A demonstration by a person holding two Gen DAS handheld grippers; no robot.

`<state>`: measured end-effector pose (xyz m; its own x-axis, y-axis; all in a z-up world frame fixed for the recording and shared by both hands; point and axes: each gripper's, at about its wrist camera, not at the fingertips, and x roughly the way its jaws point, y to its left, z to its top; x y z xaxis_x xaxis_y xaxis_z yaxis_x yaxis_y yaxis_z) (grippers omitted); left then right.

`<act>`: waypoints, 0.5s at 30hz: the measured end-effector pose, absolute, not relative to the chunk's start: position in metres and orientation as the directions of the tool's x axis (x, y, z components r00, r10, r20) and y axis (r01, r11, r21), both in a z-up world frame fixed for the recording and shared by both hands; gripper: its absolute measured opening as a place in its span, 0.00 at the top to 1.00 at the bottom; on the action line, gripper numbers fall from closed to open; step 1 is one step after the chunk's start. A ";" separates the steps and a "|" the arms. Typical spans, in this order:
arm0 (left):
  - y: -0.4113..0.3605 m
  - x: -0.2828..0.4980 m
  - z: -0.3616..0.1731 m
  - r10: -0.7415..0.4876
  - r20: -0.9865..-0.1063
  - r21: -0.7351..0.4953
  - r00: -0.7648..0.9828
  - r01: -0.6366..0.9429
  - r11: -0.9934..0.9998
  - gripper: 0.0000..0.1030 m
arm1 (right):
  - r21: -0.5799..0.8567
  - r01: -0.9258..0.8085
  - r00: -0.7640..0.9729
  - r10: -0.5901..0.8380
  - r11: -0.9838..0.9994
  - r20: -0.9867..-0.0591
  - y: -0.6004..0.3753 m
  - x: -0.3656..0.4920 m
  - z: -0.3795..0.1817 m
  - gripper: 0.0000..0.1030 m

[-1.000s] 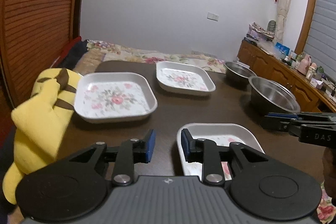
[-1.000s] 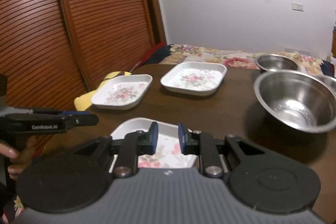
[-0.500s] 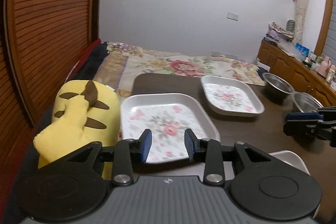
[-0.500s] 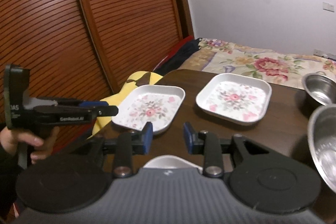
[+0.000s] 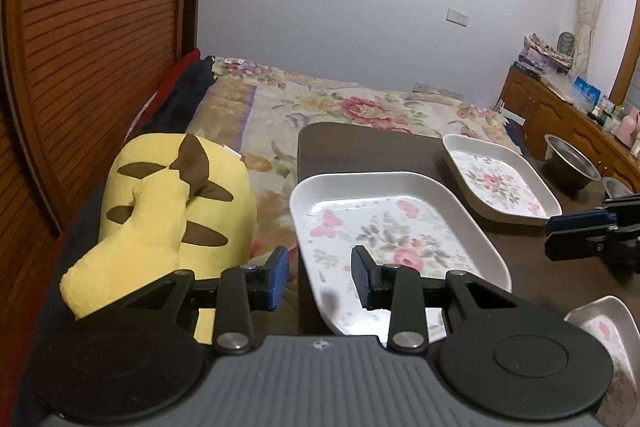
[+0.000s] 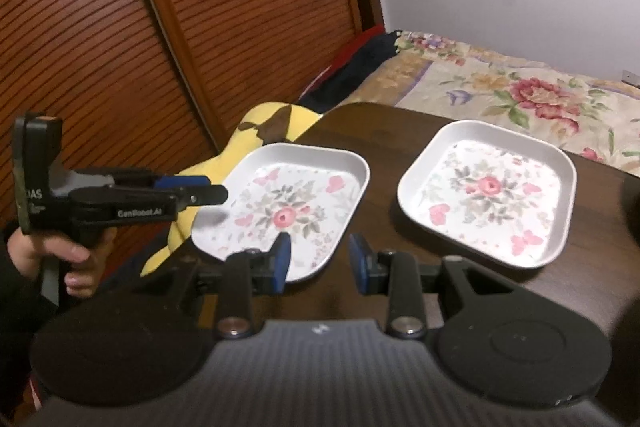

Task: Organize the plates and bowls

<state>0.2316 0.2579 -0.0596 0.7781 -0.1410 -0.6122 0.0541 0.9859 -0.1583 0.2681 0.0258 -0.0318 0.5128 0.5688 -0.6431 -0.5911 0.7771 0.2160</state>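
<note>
A white square floral plate [image 5: 384, 227] sits at the dark table's left edge; it also shows in the right wrist view [image 6: 288, 207]. My left gripper [image 5: 320, 277] is open and empty, straddling that plate's near left rim. A second floral plate [image 5: 496, 179] lies farther right, also in the right wrist view [image 6: 492, 191]. A third plate's corner [image 5: 600, 327] shows at the lower right. My right gripper [image 6: 318, 261] is open and empty, just short of the first plate's near corner. A steel bowl [image 5: 568, 159] stands at the far right.
A yellow plush toy [image 5: 172, 211] lies left of the table against a bed with a floral cover [image 5: 340, 107]. Slatted wooden doors [image 6: 160, 27] stand at the left. A wooden cabinet [image 5: 560, 111] with clutter runs along the right wall.
Both grippers have swung left and forward, from the near plate toward the left plate. Both have opened a little wider. The large steel bowl has left the right wrist view.
</note>
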 end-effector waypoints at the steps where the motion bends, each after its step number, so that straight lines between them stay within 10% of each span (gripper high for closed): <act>1: 0.260 0.233 -0.061 -0.144 -0.614 -0.162 0.776 0.054 0.985 0.65 | 0.215 -0.591 0.510 0.567 0.777 -0.647 0.028 0.271 -0.033 0.67; 15: 0.266 0.244 -0.074 -0.186 -0.625 -0.188 0.759 0.085 0.978 0.71 | 0.239 -0.587 0.452 0.558 0.774 -0.696 0.047 0.298 -0.058 0.68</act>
